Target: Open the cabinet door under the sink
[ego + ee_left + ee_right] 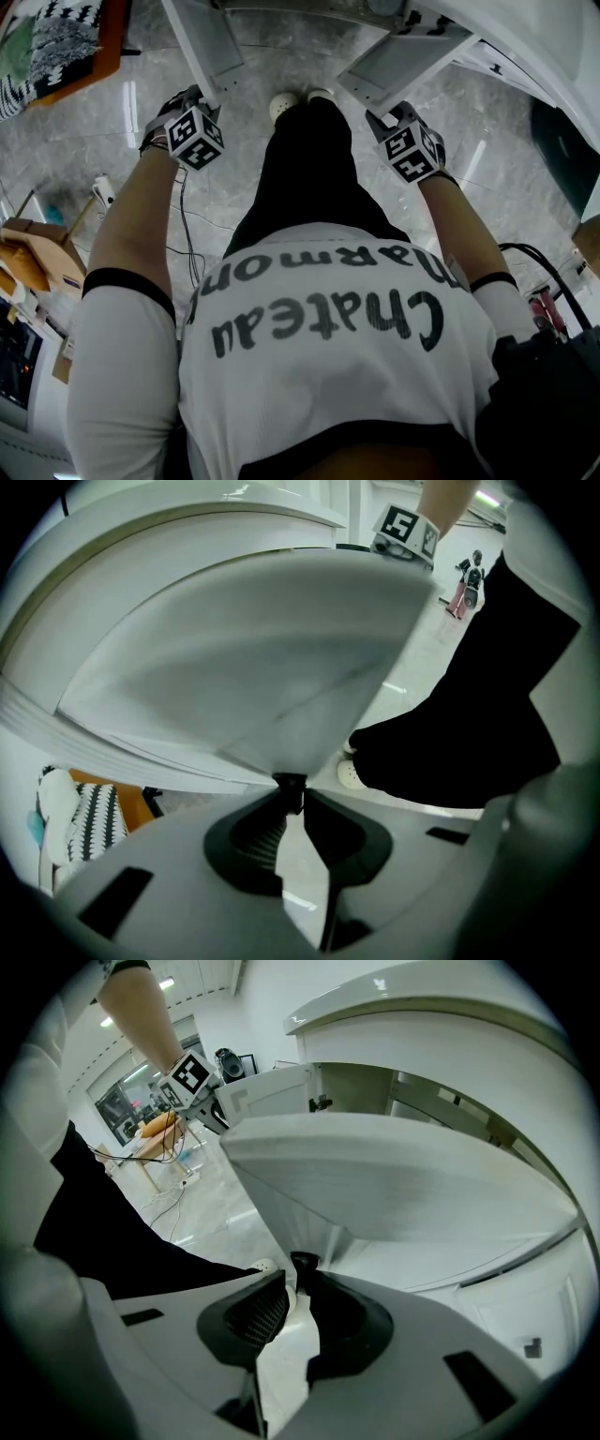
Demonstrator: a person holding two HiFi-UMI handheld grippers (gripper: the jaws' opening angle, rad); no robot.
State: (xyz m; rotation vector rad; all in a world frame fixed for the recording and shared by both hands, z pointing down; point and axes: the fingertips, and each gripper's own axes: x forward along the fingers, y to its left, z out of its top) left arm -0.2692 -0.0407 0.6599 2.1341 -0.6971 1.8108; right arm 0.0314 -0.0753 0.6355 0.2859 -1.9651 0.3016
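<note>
Cabinet doors under the sink both stand swung out over the grey marble floor [141,103], and each is caught at its lower corner by a gripper. The left door [202,42] hangs ahead of the left gripper [208,97]. In the left gripper view its pale panel fills the upper frame and narrows down to a small dark left knob [289,782] right at the fingertips. The fingers [251,841] are drawn close together, pinching that knob, with only a thin gap behind it.

The right door [403,56] reaches the right gripper [378,117] in the same way. In the right gripper view the right knob [303,1262] at the door's corner sits between the tips of the narrowly set fingers [255,1316], which nip it. Behind that door the white cabinet body [422,1026] is open, with its dim interior showing.

From the head view, both bare forearms reach forward and down on either side of the person's black trousers [309,178], and the grippers point steeply at the floor with their marker cubes facing up. The two grippers are well apart, at about the same height in that view, with the person's white shoes [281,105] between them. Thin cables [187,216] trail across the floor by the left arm.
</note>
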